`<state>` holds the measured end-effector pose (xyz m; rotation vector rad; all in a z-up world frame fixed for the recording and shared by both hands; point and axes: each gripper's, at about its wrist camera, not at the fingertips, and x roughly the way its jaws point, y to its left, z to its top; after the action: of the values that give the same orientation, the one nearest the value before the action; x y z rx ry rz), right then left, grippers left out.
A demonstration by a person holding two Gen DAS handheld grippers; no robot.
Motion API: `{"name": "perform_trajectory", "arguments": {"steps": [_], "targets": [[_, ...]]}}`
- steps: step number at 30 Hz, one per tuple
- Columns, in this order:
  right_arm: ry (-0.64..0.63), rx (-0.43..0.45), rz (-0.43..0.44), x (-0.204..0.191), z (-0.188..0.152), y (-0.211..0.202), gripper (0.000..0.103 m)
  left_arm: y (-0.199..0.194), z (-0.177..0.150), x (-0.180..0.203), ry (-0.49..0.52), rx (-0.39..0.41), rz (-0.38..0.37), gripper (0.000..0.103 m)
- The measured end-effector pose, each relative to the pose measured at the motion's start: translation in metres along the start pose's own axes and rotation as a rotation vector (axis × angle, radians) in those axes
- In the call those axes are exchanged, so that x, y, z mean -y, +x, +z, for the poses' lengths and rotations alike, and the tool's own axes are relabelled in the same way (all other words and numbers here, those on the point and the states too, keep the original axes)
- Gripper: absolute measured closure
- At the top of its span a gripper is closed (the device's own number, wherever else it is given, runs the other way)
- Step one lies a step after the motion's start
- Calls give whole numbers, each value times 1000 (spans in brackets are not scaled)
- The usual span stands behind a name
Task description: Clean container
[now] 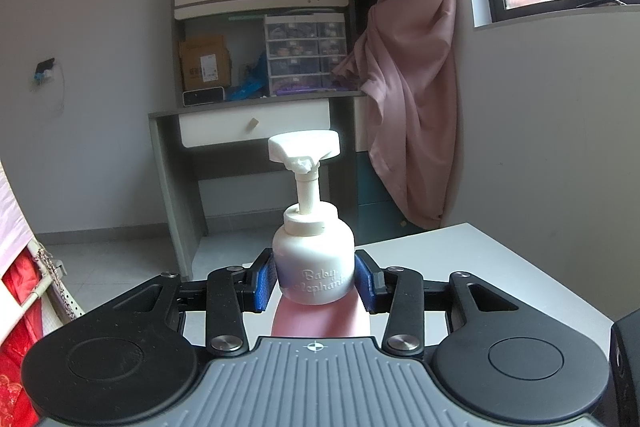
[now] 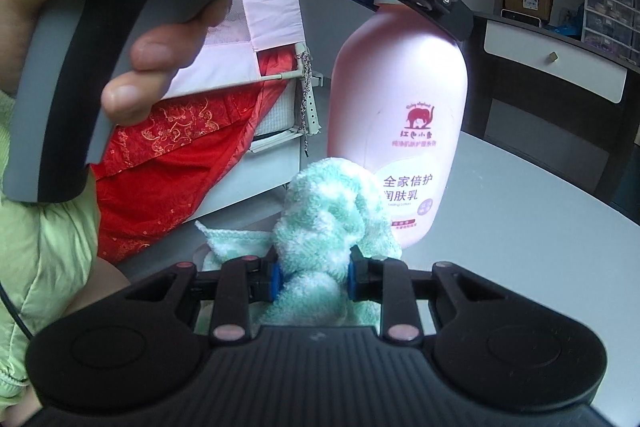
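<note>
The bottle point(image 2: 396, 131) is clamped at its white collar by the left tool point(image 1: 316, 279); a cloth point(image 2: 332, 219), pinched in the right tool point(image 2: 314, 277), is pressed against its lower side, so wiping seems underway.

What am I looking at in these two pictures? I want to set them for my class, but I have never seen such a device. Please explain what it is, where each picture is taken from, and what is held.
There is no robot here. A person holds two hand-held grippers, each with two fingers and a camera looking forward along them.

The left camera's picture shows the left gripper with its blue pads on the white cap of a pink lotion bottle, just below the pump.

The right camera's picture shows the right gripper clamped on a bunched green-and-white cloth, held against the lower part of the bottle. Above, a hand grips the handle of the left gripper. The bottle stands on a pale table.

The job appears to be wiping the bottle clean.
</note>
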<state>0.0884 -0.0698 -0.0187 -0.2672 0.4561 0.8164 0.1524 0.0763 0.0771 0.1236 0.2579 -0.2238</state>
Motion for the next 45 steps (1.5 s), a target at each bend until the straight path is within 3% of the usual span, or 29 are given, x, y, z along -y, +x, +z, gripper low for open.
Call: {"name": "perform_trajectory", "arguments": {"steps": [2,3,4,18,23,31,35,45], "targets": [[0,0,0,0,-1,-1,75,0,-1,-1,1,0,1,48],[0,0,-1,0,-1,-1,75,0,-1,-1,3,5,3,31],[-1,0,-2,0,-1,0,75,-1,-1,-2,6,18,3,23],[-2,-3,-4,2,-1,0,75,-6,-6,-3,12,22,-16,23],[-2,-3,-2,3,-2,0,75,-8,-9,-17,0,61,-50,23],[-1,-4,-7,5,-5,-3,75,-11,-32,-55,-11,222,-243,23],[-1,1,-8,4,-7,-6,75,-4,-45,-67,21,265,-383,23],[32,9,-17,10,-17,-19,75,17,-59,-61,207,250,-548,23]]}}
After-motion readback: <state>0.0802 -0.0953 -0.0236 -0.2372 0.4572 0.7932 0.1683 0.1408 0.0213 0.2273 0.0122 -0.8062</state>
